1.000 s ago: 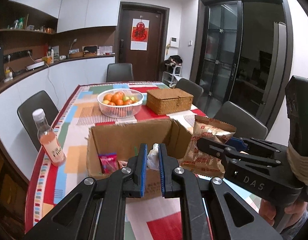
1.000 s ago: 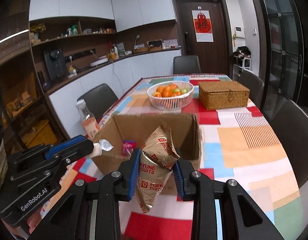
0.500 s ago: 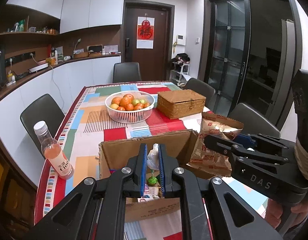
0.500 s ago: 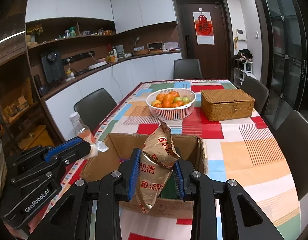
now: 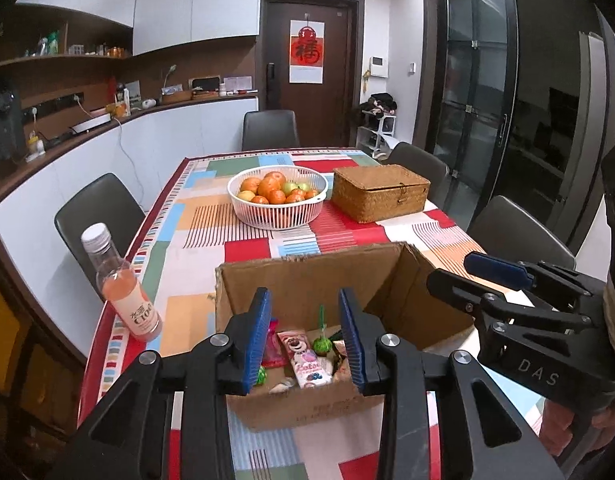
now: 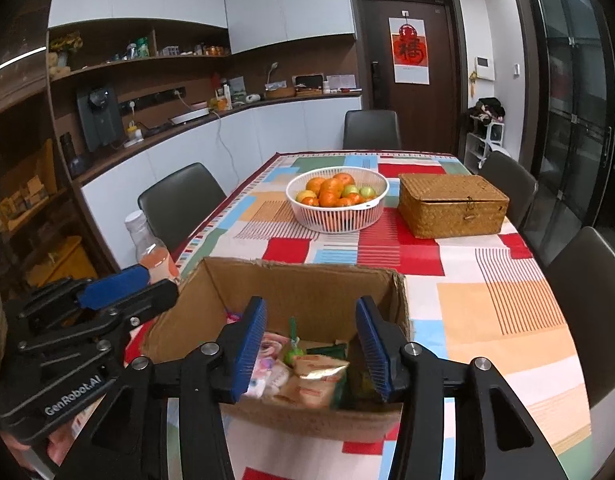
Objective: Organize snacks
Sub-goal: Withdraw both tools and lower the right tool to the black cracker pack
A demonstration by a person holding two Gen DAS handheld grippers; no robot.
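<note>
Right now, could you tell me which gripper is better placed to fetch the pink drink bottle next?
Left, probably. The left gripper and right gripper have just been opening, empty, over the cardboard box; the bottle stands on the left gripper's side.

Snack packets (image 5: 303, 356) lie jumbled inside open cardboard box (image 5: 307, 276)

Both wrist views close above cardboard box (image 5: 307, 280), facing door (image 5: 307, 80)
</note>
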